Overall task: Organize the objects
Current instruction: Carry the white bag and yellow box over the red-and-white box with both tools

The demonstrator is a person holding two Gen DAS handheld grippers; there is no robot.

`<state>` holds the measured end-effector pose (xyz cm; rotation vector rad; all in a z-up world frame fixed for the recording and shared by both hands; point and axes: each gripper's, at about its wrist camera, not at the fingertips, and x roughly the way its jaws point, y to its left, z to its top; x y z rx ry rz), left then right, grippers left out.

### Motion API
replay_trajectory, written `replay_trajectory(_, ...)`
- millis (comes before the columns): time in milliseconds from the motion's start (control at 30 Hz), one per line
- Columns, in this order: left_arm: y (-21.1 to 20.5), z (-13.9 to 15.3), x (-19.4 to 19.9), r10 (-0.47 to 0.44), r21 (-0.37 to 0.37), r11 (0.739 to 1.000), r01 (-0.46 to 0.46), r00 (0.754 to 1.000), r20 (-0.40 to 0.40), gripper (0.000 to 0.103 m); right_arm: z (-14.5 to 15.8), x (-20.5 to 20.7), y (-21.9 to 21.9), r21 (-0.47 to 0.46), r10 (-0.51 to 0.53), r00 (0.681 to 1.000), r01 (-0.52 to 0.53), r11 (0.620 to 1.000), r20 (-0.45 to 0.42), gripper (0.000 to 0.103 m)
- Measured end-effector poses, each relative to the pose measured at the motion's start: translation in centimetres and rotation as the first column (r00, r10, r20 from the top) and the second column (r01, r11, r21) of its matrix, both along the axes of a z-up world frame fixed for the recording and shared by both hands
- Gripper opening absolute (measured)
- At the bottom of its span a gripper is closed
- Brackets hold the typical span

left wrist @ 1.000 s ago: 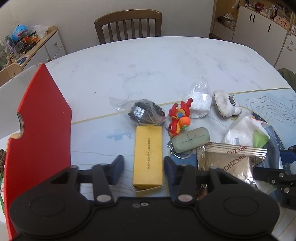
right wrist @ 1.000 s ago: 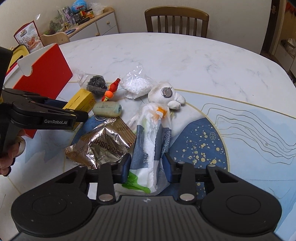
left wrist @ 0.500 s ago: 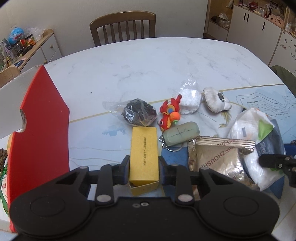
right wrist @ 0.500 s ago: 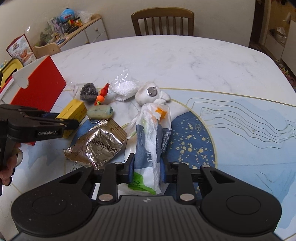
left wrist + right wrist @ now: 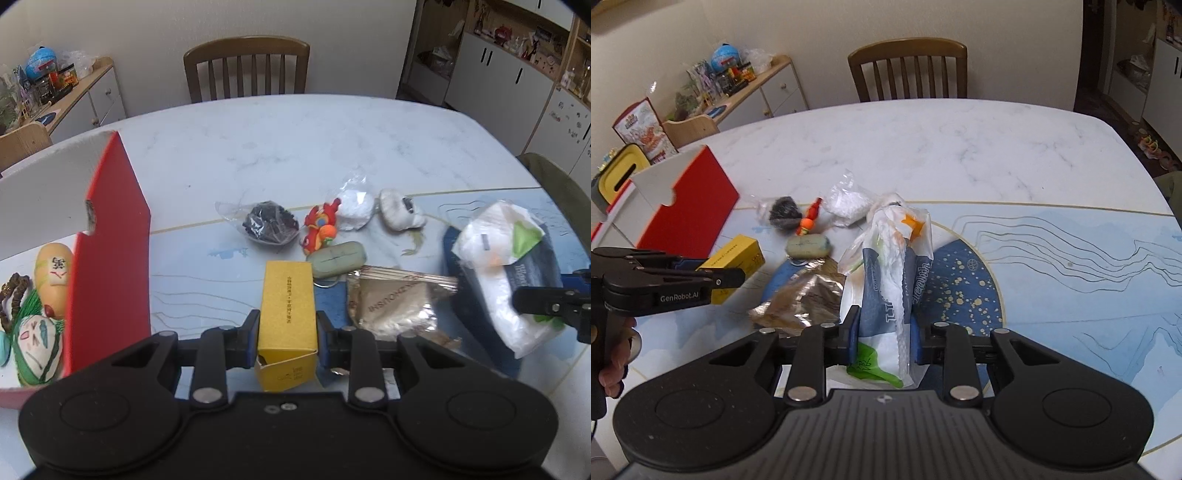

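On the tabletop (image 5: 280, 147) an open box (image 5: 110, 258) stands at the left, with several trinkets lying inside it. Right of the box, a carton (image 5: 288, 306) lies between the left gripper's (image 5: 286, 338) fingers. Behind the carton sits a bag of dark pieces (image 5: 271, 223), and right of that a toy figure (image 5: 320, 229), a bag of pale bits (image 5: 354, 206) and a plush (image 5: 400, 214) in a row. A pouch (image 5: 338, 258) lies just in front of the toy figure, touching the carton's far corner. A foil packet (image 5: 395, 306) lies right of the carton. Farther right, a plastic bag (image 5: 890, 273) sits between the right gripper's (image 5: 884, 334) fingers. A chair (image 5: 245, 68) stands behind the tabletop.
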<state>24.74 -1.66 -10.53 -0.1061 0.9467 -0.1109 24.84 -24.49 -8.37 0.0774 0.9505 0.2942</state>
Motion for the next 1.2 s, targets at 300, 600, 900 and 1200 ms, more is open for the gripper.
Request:
replay_trajectory(300,1.0,3.2,-2.6,-0.004,-0.035,0.999,0.005,0.999,0.035,0.028,3.1,-1.7,2.4,0.005,0.031,0.999,-0.031,1.000,0.030,0.025)
replay_trajectory(600,3.9,5.7,-4.0,0.017,-0.054,0.998,-0.013,0.998,0.067,0.028,5.4,-2.4,6.0,0.006,0.056,0.997,-0.057,0.998,0.053,0.025)
replay_trajectory(900,7.6,7.0,-5.0,0.041,-0.064,0.997,-0.035,0.995,0.090,0.028,7.4,-2.7,10.8,0.014,0.102,0.992,-0.103,0.995,0.077,0.025)
replay_trajectory(1200,12.2,7.5,-5.6,0.078,-0.076,0.995,-0.070,0.991,0.106,0.028,8.6,-2.4,16.7,0.007,0.171,0.980,-0.173,0.985,0.103,0.025)
